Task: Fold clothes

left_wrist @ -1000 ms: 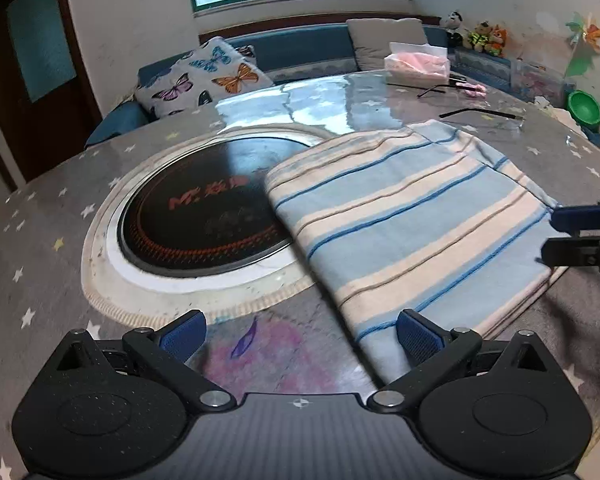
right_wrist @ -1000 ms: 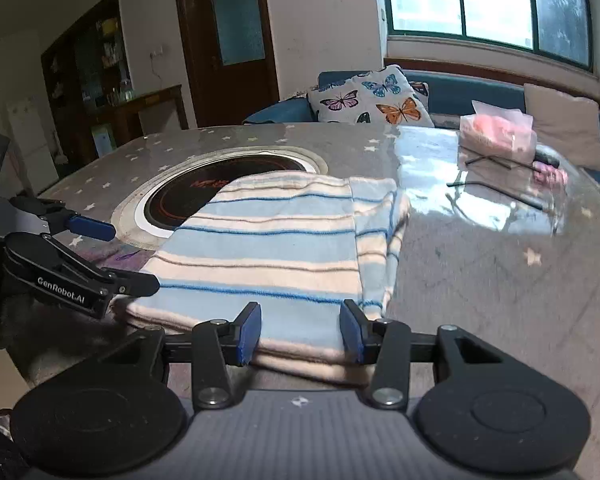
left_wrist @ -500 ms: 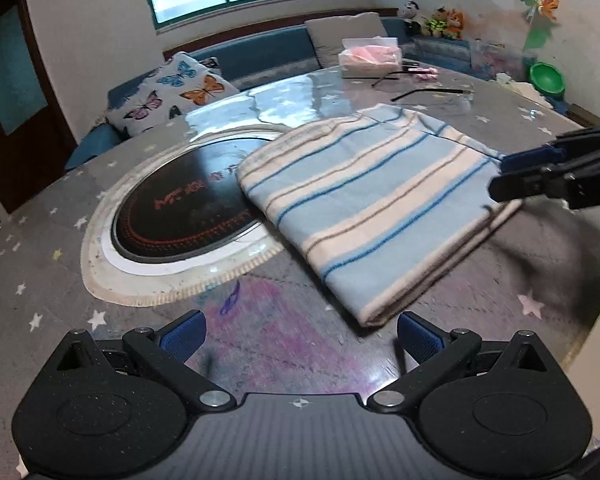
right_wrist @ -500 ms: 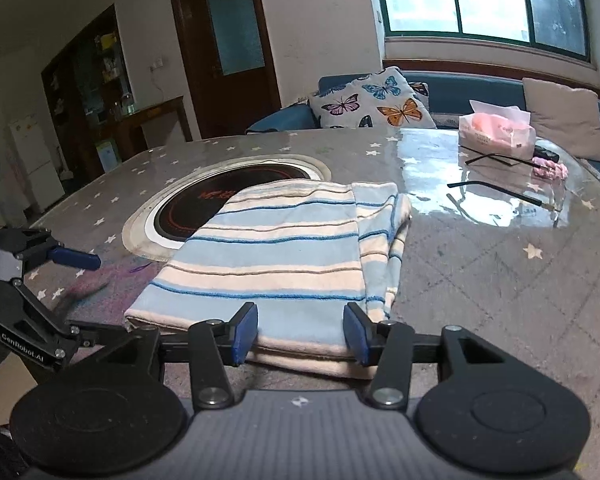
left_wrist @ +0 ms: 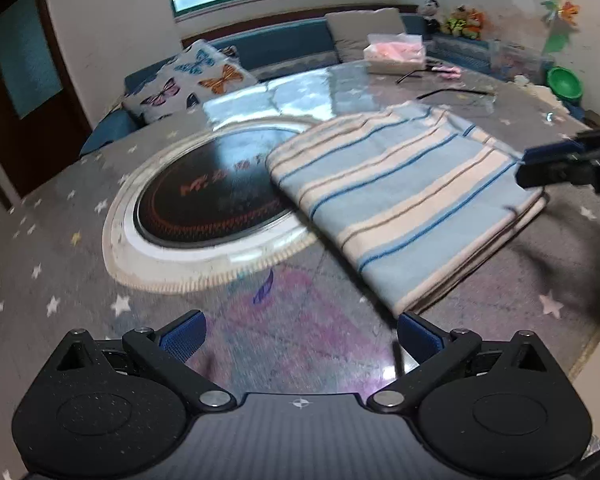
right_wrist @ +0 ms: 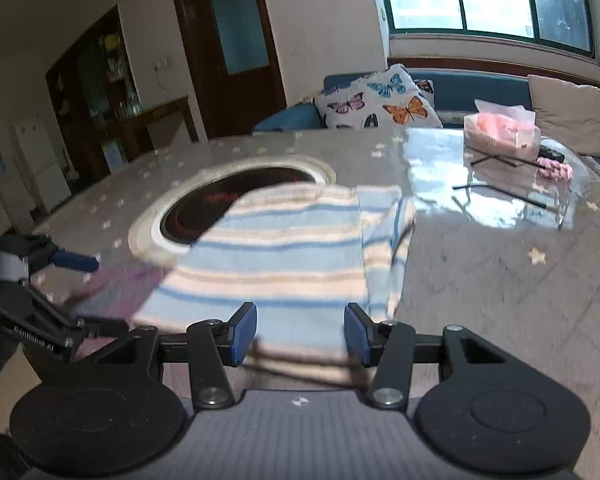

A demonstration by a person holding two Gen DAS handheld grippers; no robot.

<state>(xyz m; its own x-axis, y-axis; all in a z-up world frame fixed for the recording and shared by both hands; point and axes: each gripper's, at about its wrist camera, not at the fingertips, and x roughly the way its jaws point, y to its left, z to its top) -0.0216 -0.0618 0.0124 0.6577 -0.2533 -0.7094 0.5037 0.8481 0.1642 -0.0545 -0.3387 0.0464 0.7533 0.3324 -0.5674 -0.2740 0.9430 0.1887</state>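
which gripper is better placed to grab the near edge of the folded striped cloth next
Right, probably. The right gripper has the near edge of the striped cloth between its open fingers. The left gripper is open over bare table, the cloth's corner off by its right finger.

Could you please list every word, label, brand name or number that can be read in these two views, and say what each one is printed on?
Red lettering on the black round cooktop set in the table: blurred, not readable.
White lettering on the left gripper, along its lower arm in the right wrist view: too blurred to read for certain.
Tissue pack: no readable print.
Striped garment: no text visible.
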